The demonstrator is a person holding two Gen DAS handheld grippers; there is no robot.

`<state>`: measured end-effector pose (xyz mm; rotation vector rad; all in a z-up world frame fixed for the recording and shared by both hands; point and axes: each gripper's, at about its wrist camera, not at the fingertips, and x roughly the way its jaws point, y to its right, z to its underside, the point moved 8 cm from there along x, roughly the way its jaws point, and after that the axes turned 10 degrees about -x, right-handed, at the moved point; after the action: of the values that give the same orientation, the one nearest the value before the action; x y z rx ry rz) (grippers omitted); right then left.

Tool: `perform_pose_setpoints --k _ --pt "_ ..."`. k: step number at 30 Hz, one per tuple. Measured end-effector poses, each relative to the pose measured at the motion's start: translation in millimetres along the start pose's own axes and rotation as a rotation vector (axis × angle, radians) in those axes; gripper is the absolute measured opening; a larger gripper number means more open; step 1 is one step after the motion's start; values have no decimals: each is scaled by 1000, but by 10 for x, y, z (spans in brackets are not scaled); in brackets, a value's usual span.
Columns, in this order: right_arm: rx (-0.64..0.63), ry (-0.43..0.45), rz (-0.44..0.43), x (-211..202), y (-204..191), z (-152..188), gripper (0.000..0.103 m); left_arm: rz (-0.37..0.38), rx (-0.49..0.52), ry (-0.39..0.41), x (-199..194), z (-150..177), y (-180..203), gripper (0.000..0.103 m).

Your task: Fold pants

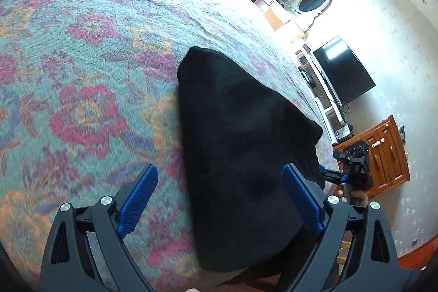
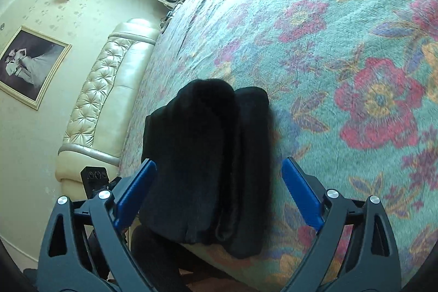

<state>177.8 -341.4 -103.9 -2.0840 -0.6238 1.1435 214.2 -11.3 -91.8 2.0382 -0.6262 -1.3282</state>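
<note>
The left gripper (image 1: 220, 200) hovers with its blue pads spread wide, gripping nothing, above the black pants (image 1: 241, 149) (a folded bundle) lying near the edge of the floral bedspread (image 1: 90, 51); the right gripper (image 2: 219, 193), likewise spread wide and empty, hangs over the same pants (image 2: 208, 155)
</note>
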Motion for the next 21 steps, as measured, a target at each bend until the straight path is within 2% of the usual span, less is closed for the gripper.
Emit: perform_pose_setpoints --k 4,6,11,15,21 --pt "-10 -67 20 368 79 -136 93 32 -141 -49 294 -318 -308 91" --pt "-14 -71 7 466 82 -215 93 63 -191 -57 376 -449 -374 91" --pt "5 -62 -57 577 105 -394 94 95 -189 -82 571 -759 -280 91" --pt "21 -56 -82 619 133 -465 96 93 -190 -123 818 -852 -159 91" --pt "18 -65 -86 619 156 -476 94 74 -169 -109 981 -944 -86 91"
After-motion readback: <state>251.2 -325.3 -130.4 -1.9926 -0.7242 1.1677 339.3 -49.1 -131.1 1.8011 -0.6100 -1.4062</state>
